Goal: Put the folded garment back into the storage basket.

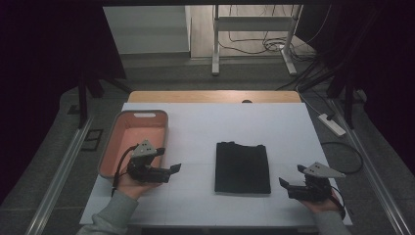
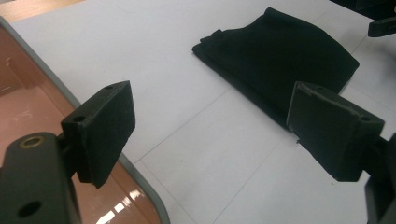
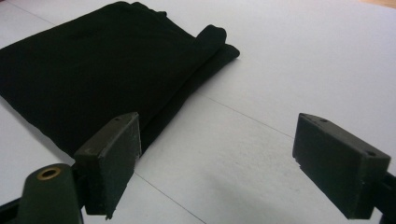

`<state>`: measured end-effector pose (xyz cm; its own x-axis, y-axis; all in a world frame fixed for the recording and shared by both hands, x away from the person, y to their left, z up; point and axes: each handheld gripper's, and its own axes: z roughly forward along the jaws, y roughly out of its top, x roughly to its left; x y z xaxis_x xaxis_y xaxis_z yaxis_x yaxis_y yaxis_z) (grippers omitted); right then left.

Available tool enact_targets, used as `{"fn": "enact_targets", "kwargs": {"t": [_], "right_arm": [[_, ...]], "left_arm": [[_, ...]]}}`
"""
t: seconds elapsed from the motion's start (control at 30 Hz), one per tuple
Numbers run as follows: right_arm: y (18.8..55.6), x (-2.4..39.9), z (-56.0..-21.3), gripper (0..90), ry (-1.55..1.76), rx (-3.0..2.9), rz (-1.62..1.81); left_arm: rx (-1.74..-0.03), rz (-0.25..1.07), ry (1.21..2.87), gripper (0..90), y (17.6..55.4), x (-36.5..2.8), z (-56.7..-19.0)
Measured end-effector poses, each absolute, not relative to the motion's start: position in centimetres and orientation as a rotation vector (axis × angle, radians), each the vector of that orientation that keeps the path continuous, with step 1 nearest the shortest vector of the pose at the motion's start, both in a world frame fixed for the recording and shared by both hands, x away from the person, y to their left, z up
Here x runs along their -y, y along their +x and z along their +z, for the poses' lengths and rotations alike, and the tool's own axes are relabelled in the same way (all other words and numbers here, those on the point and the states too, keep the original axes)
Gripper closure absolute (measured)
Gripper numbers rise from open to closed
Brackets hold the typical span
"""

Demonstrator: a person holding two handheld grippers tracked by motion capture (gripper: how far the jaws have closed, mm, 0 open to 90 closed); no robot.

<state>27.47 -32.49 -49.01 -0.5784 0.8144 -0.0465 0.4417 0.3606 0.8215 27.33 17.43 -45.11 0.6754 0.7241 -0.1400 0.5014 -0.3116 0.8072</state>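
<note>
Folded black cloth [image 1: 242, 168] lies flat mid-bench [image 1: 205, 132] between left gripper [image 1: 169, 171] and right gripper [image 1: 289, 185], both with fingers spread and empty, pink bin [image 1: 110, 147] at left; risk: a shallow pinch may grab one layer and unfold it.

A folded cloth [image 1: 242, 168] lies flat near the middle of the table [image 1: 205, 127]. A bin [image 1: 134, 139] sits on the table's left part, well apart from the cloth. The left gripper [image 1: 169, 169] hovers between them, the right gripper [image 1: 289, 177] right of the cloth.
</note>
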Motion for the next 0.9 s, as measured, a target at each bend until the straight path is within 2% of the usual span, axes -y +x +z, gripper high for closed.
{"fn": "enact_targets", "kwargs": {"t": [0.9], "right_arm": [[27.5,32.5,-49.1,16.0,1.088,-2.181,1.093]], "left_arm": [[-0.933,0.288,2.005,15.5,29.1,-15.3,-45.3]]}}
